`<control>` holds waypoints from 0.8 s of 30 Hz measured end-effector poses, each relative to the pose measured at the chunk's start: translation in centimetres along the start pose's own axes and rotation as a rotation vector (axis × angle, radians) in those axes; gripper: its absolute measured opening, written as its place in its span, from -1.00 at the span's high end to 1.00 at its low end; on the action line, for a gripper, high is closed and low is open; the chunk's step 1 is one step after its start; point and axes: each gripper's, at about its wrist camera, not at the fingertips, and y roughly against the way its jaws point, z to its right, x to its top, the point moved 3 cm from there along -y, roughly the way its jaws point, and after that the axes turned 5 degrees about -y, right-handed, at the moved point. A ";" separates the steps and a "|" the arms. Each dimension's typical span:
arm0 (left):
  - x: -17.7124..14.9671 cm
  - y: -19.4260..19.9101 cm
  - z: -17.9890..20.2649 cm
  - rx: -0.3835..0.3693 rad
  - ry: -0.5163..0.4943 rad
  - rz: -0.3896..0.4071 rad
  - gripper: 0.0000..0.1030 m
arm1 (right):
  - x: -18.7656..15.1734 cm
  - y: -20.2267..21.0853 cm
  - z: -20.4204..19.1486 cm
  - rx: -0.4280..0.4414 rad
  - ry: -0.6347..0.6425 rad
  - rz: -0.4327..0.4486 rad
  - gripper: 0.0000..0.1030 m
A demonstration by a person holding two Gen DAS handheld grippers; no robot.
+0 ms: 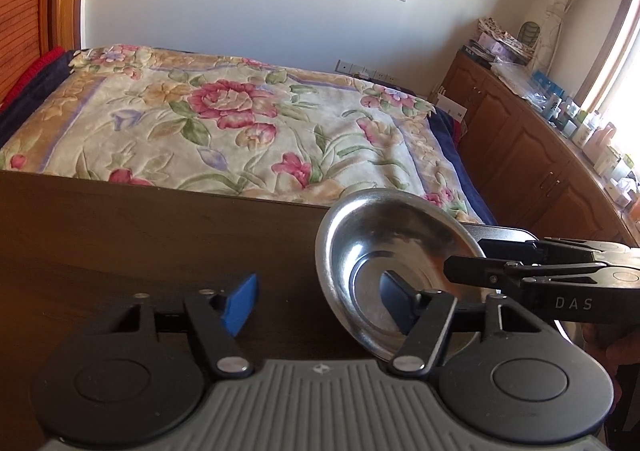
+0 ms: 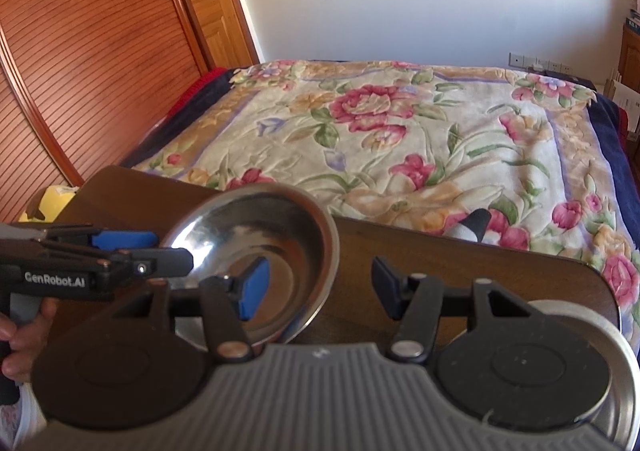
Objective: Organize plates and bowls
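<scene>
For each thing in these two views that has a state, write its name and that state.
steel bowl, tilted, empty.
left gripper, open, one finger inside the steel bowl.
right gripper, open, one finger inside the steel bowl.
steel plate, lying flat.

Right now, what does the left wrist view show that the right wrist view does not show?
Only the left wrist view: a wooden cabinet with bottles on top. Only the right wrist view: a yellow object past the table edge, and a black and grey object on the blanket. Both: the steel bowl, the table, the blanket, and the left claw and right claw, each open across the bowl's rim.
</scene>
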 end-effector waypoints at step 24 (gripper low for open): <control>-0.1 -0.1 0.5 -0.042 0.004 0.003 0.48 | -0.7 -0.3 -0.9 0.034 -0.011 -0.002 0.35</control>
